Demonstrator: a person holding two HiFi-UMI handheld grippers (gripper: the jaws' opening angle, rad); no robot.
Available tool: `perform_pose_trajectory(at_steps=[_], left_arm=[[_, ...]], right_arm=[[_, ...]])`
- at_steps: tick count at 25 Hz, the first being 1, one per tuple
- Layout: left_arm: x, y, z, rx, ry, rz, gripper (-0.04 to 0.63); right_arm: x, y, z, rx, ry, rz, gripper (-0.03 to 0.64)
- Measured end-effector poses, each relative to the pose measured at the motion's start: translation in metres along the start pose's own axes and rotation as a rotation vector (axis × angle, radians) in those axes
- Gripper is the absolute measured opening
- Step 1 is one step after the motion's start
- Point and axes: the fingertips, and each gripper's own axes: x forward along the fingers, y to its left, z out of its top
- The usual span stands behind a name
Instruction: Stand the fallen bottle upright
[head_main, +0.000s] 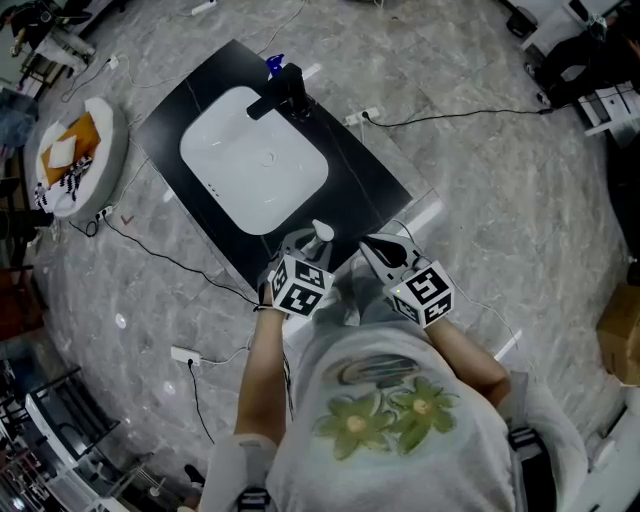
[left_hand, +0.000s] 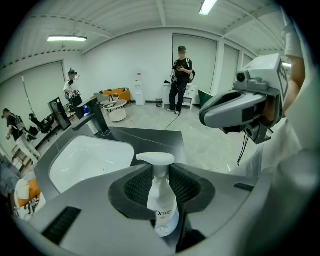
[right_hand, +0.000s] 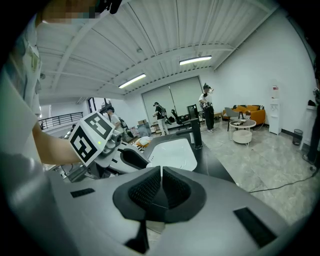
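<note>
In the head view, a black desk (head_main: 355, 165) with a white sink (head_main: 255, 160) set into it is seen on a grey marbled floor (head_main: 480, 200). A black faucet (head_main: 283, 92) stands at the far rim of the sink. Both grippers are held over the near edge of the desk, just in front of the person. The left gripper (head_main: 306, 243) is seen with the bottle (head_main: 321, 232) between its jaws. Only the bottle's white pump head shows, reaching out past the jaw tips toward the sink. The right gripper (head_main: 379, 249) is held just beside it, apart from the bottle.

In the left gripper view, the jaws of the left gripper (left_hand: 160, 171) are clamped on the bottle (left_hand: 163, 207), one pad on either side. The bottle is white with a printed label, and it is lined up along the jaws with its pump head at the far end. Whether its base rests on the desk (left_hand: 150, 137) cannot be told. Beyond the jaws the sink (left_hand: 82, 161) and the faucet (left_hand: 95, 118) are seen to the left, and the right gripper (left_hand: 235, 107) is seen at the upper right. A person (left_hand: 181, 75) stands far back in the room.

In the right gripper view, the jaws of the right gripper (right_hand: 161, 175) are pressed together with nothing between them. The left gripper (right_hand: 107, 145), with its marker cube, is seen to the left, and the sink (right_hand: 172, 152) and the faucet (right_hand: 196, 131) lie ahead.
</note>
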Motion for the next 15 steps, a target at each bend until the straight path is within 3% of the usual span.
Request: perform_pose_trajectory(at_steps=[15], left_arm=[[-0.019,0.005,0.003,-0.042,-0.088,0.061,0.118]], right_arm=[[-0.003,0.017,-0.005,-0.017,0.007,0.014,0.043]])
